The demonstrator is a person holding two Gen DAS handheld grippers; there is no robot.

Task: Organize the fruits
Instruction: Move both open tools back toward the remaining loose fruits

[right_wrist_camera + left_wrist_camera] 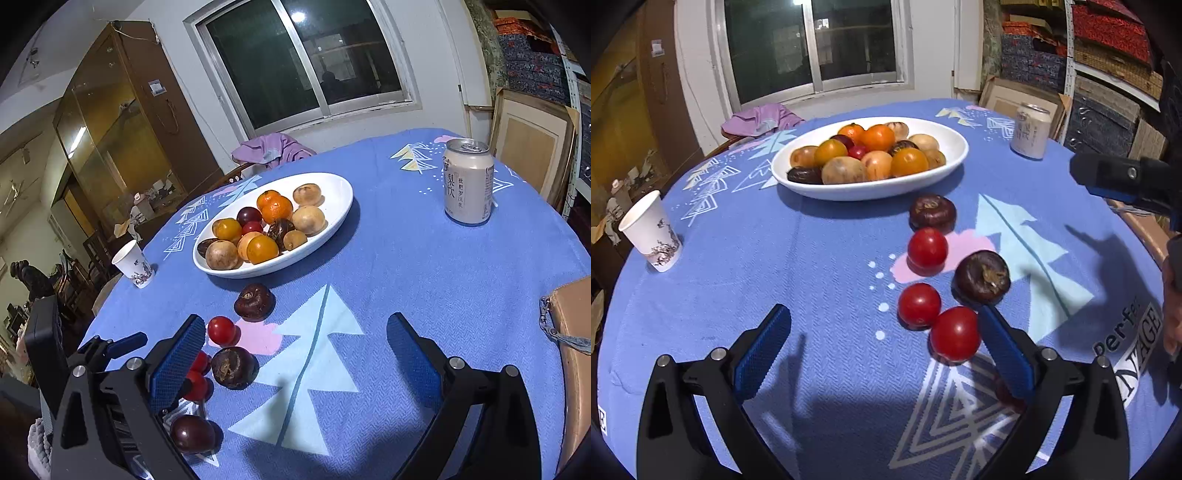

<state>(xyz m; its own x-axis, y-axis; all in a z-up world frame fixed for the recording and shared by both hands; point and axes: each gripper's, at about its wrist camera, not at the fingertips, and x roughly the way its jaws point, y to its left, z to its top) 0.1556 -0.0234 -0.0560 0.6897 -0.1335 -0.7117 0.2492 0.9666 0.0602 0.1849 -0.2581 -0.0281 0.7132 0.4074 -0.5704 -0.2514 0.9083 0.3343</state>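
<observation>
A round table is covered by a blue tablecloth [820, 258] printed with pale tree shapes. Toward its far side a white oval dish [945, 162] is placed, and in it oranges, tan round fruits, dark chestnut-like fruits and a small red one are heaped. Right of the dish a pale drink can [468, 181] is stood upright, well apart from it, and at the left edge of the cloth a paper cup [652, 232] is stood. Loose fruits are strung out on the cloth in front of the dish: a dark brown fruit [932, 213] nearest the dish, then a red tomato [928, 248], a second dark brown fruit [982, 277], another tomato [919, 305], and a third tomato [955, 333] just beside the inner face of one finger. The left gripper [882, 350] is held wide open above the cloth, nothing being gripped between its blue pads [762, 354]. The right gripper [295, 354] is likewise spread wide and empty, with a dark plum-like fruit [192, 432] lying low beside its left finger; in the left view it is seen at the right margin.
</observation>
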